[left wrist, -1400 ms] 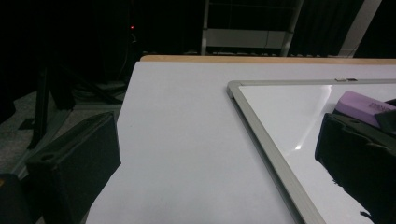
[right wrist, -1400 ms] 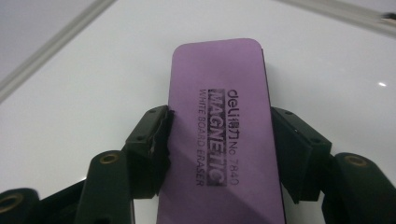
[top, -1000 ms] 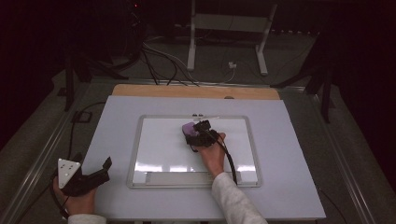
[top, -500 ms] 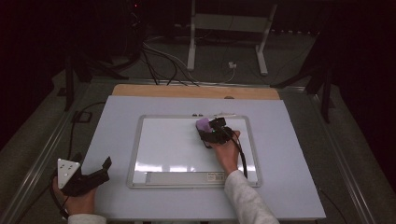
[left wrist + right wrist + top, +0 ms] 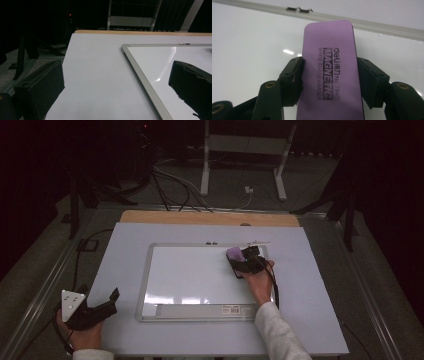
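A purple whiteboard eraser [image 5: 234, 254] [image 5: 332, 75] lies flat on the whiteboard [image 5: 185, 275] near its top right corner. My right gripper [image 5: 239, 260] [image 5: 329, 80] is shut on the eraser, one pad pressed to each long side. The board's metal frame [image 5: 362, 23] runs just beyond the eraser's far end. My left gripper [image 5: 102, 306] [image 5: 115, 90] rests at the table's front left corner, open with nothing between its jaws, pointing toward the board's left frame edge [image 5: 140, 72].
The whiteboard sits on a pale sheet [image 5: 125, 250] covering the table, with a wooden strip [image 5: 200, 217] along the far edge. A pen tray [image 5: 200, 310] runs along the board's near side. Dark floor, cables and a metal stand [image 5: 240, 155] lie beyond.
My right gripper has slid the eraser rightward across the upper part of the whiteboard, from near the middle to the top right corner. The left gripper has stayed put.
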Demonstrator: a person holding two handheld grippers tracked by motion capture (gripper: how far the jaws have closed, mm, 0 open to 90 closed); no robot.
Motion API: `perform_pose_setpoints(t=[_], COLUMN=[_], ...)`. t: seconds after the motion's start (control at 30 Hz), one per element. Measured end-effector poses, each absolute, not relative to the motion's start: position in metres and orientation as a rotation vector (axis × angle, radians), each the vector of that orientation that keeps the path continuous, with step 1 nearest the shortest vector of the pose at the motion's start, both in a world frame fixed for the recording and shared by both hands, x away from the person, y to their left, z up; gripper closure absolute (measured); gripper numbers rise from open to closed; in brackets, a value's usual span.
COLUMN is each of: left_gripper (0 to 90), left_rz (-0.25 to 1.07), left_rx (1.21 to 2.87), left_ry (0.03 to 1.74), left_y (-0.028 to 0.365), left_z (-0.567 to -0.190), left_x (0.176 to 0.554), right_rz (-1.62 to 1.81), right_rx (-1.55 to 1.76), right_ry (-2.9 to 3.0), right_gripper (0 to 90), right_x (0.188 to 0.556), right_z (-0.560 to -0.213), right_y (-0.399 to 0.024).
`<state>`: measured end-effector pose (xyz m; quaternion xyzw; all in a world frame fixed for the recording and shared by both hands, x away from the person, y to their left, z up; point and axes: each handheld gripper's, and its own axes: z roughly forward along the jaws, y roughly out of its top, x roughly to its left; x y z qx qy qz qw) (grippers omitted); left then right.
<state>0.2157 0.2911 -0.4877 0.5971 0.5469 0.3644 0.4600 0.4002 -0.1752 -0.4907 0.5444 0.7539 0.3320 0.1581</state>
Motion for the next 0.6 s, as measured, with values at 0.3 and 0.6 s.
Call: perform_pose_setpoints(t=[0.3, 0.6], left_gripper=[0.9, 0.9], left_rz=[0.895, 0.894], left_rx=[1.478, 1.475], left_ry=[1.346, 1.348], left_y=[0.291, 0.291], left_z=[-0.488, -0.488], left_x=[0.216, 0.216], right_rz=[0.91, 0.866], right_rx=[1.582, 1.571], right_ry=[2.16, 2.172], right_gripper=[40.9, 30.6], right_x=[0.401, 0.401], right_z=[-0.498, -0.499], right_y=[-0.191, -0.193])
